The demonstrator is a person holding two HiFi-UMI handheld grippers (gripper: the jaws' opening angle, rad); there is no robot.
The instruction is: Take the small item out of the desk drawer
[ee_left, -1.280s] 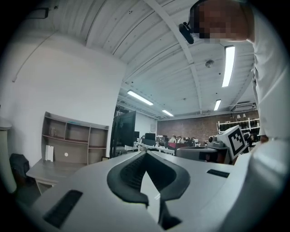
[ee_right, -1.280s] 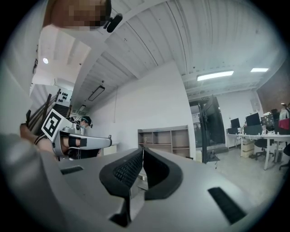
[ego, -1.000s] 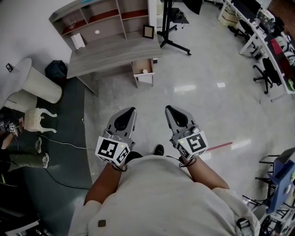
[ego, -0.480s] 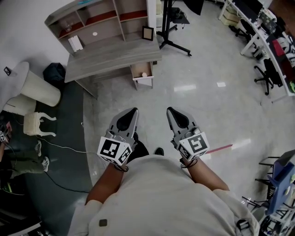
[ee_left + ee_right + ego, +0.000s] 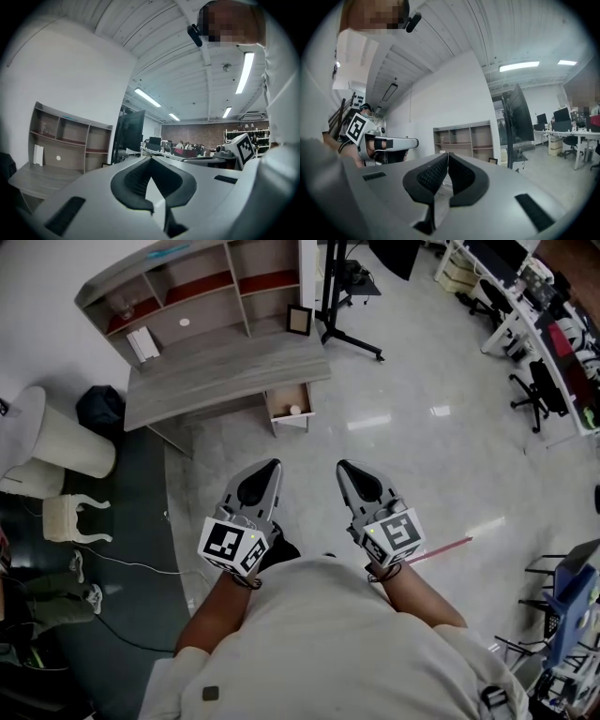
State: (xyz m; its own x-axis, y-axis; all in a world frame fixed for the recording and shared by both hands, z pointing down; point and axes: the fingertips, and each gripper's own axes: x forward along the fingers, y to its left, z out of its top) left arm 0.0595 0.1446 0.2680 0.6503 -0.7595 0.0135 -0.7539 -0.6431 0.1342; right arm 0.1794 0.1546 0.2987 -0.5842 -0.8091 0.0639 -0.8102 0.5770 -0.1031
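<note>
A grey desk (image 5: 216, 371) stands far ahead across the floor, and its drawer (image 5: 280, 396) at the right end is pulled out. A small white item (image 5: 295, 410) lies inside the drawer. I hold both grippers level in front of my body, well short of the desk. The left gripper (image 5: 271, 466) is shut with nothing between its jaws, and its tips meet in the left gripper view (image 5: 151, 158). The right gripper (image 5: 342, 466) is shut and empty too, with its pads together in the right gripper view (image 5: 447, 154).
A shelf unit (image 5: 187, 296) and a small picture frame (image 5: 300, 320) stand on the desk. A black monitor stand (image 5: 349, 296) is to its right. White round seats (image 5: 56, 442) and a dark rug (image 5: 112, 549) lie at the left. Office chairs and desks (image 5: 539, 343) line the far right.
The desk and its open drawer have slid lower in the head view, closer to the grippers. Both grippers keep their pose and stay shut.
</note>
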